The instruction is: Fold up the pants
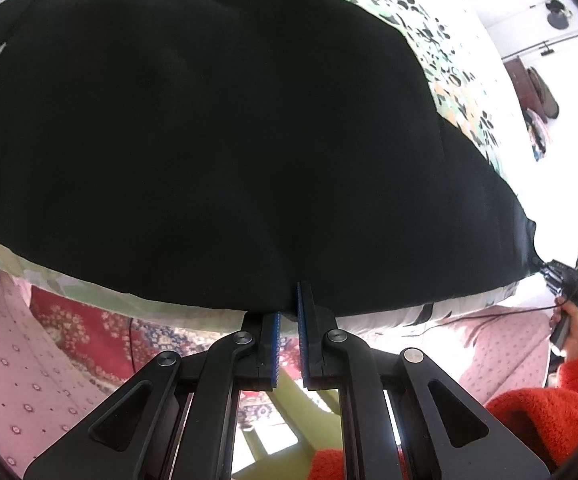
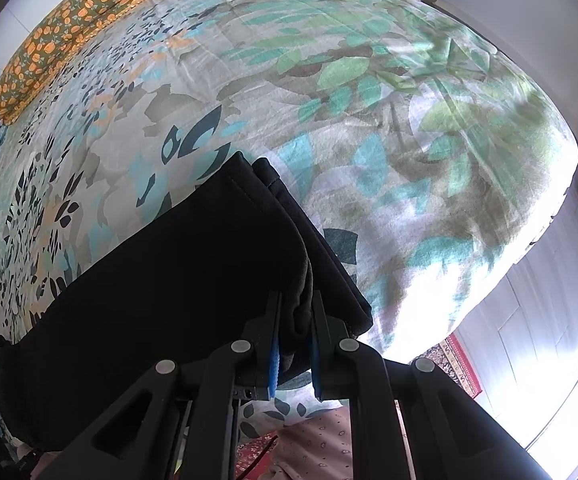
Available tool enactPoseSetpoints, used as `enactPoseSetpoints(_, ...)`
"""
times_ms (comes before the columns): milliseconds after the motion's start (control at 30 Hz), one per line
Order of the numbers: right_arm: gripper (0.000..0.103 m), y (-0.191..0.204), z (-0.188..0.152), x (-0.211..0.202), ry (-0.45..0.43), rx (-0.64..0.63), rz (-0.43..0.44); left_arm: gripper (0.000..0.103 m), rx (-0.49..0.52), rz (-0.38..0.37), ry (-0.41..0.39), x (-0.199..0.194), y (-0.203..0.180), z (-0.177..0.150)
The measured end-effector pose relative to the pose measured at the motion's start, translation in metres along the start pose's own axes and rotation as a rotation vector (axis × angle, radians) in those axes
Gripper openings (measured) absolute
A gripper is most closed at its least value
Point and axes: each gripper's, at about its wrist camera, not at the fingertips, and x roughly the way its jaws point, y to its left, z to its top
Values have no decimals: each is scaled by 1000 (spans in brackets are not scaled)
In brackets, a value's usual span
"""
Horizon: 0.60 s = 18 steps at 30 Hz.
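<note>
Pants (image 1: 209, 140) lie on the floral bedspread (image 2: 369, 100), ahead of both jaws. Left gripper (image 1: 288, 308) pinches their near edge; right gripper (image 2: 293, 320) clamps bunched folded layers. Only the right view shows the orange pillow (image 2: 61, 36).

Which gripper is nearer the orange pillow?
Right. The pillow lies at the bed's far corner ahead of the right gripper; the left gripper, clamping the pants, doesn't see it.
</note>
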Motion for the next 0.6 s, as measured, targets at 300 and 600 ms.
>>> enactPoseSetpoints(300, 76, -15, -16, -51, -158, 85, -69, 62, -15, 50, -2, -46, 13, -19)
enactPoseSetpoints(600, 84, 100, -57, -84, -316, -134, 105, 87, 23, 313, -352, -91, 25, 56)
